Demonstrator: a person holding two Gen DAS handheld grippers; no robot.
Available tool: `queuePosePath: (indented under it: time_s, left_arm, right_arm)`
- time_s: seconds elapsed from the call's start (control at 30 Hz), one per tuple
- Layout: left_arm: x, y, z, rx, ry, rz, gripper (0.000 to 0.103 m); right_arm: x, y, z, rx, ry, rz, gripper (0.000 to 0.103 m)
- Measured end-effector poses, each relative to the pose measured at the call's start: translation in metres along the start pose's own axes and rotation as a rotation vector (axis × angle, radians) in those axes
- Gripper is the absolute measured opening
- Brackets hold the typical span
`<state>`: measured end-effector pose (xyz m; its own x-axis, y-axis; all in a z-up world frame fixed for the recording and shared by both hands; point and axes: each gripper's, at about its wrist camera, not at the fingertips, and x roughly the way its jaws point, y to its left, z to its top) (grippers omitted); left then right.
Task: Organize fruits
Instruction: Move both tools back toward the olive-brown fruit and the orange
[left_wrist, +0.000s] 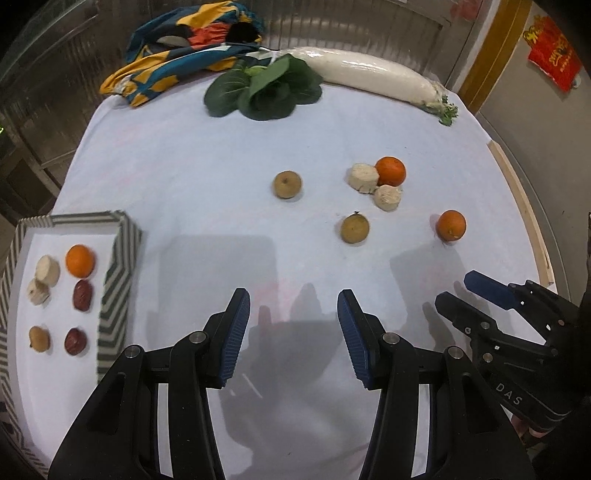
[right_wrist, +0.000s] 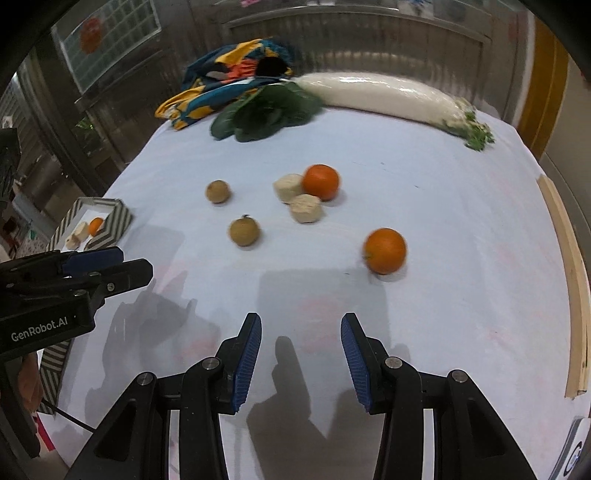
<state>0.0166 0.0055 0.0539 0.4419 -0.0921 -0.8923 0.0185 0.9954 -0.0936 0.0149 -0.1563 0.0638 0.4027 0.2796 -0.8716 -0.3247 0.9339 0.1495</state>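
Observation:
My left gripper (left_wrist: 293, 304) is open and empty above the white cloth. My right gripper (right_wrist: 301, 328) is open and empty too; it also shows in the left wrist view (left_wrist: 456, 286). On the cloth lie a near orange (right_wrist: 385, 250), a far orange (right_wrist: 321, 181) touching two beige chunks (right_wrist: 305, 208), and two brown round fruits (right_wrist: 243, 230) (right_wrist: 218, 191). A striped tray (left_wrist: 118, 258) at the left holds an orange (left_wrist: 80, 260), two beige chunks, two dark red fruits (left_wrist: 82, 295) and a brown fruit (left_wrist: 39, 338).
At the table's far edge lie a long white radish (left_wrist: 369, 74), a leafy green (left_wrist: 266, 88) and a colourful cloth (left_wrist: 184, 48). A wooden strip (right_wrist: 569, 273) runs along the right edge. The left gripper shows at the left of the right wrist view (right_wrist: 110, 267).

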Motion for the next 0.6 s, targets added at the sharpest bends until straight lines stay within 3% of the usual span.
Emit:
queuePosePath:
  time_s: [0.6]
  left_arm:
    - [0.023, -0.026, 0.020, 0.022, 0.012, 0.002, 0.049]
  right_arm:
    - [0.001, -0.034, 0.014, 0.033, -0.011, -0.020, 0.045]
